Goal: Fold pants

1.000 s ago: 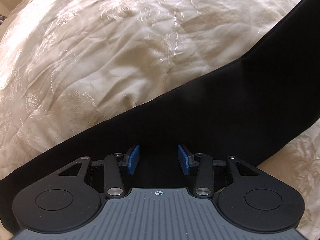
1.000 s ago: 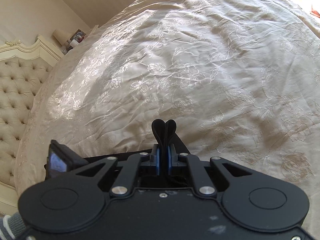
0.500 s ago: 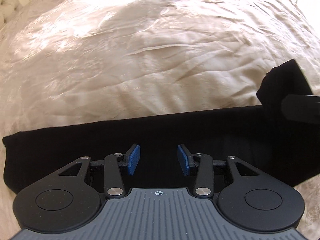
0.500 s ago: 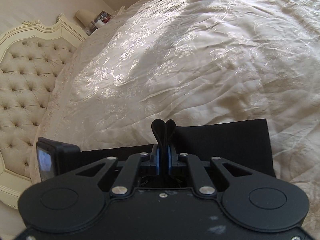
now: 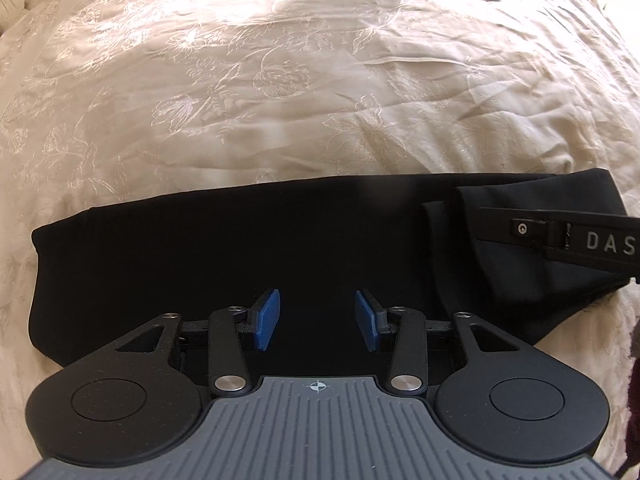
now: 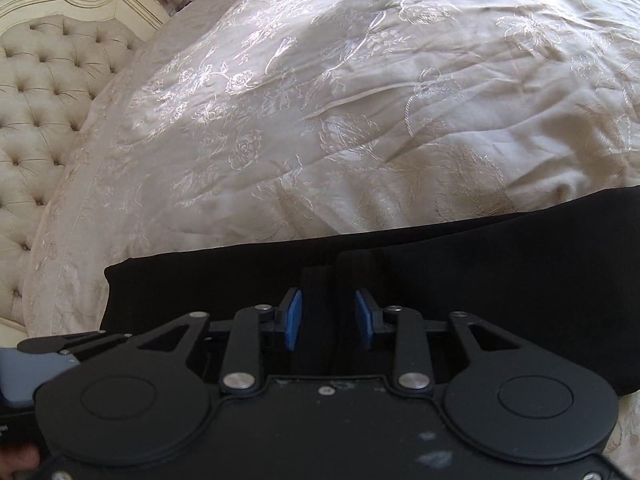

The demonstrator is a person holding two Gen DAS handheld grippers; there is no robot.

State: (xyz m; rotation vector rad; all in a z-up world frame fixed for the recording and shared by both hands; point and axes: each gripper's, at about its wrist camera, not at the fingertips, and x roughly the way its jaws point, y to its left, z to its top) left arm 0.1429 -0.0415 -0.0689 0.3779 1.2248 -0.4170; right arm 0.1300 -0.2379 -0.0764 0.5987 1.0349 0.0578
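Both tools, left tool [image 5: 318,322] and right tool [image 6: 328,322], sit spread, gripping nothing. Black pants [image 5: 240,248] lie folded in a band across the lower frame on the bed [image 5: 280,80]; probably one more fold left.

Black pants [image 5: 240,248]; cream floral bedspread [image 5: 280,80]; blue gripper pads [image 5: 267,320].

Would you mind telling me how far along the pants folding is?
Done: the black pants lie as a long flat band on the bedspread, one end doubled over. In hand: nothing; left tongs and right tongs are open. Left: probably another fold.
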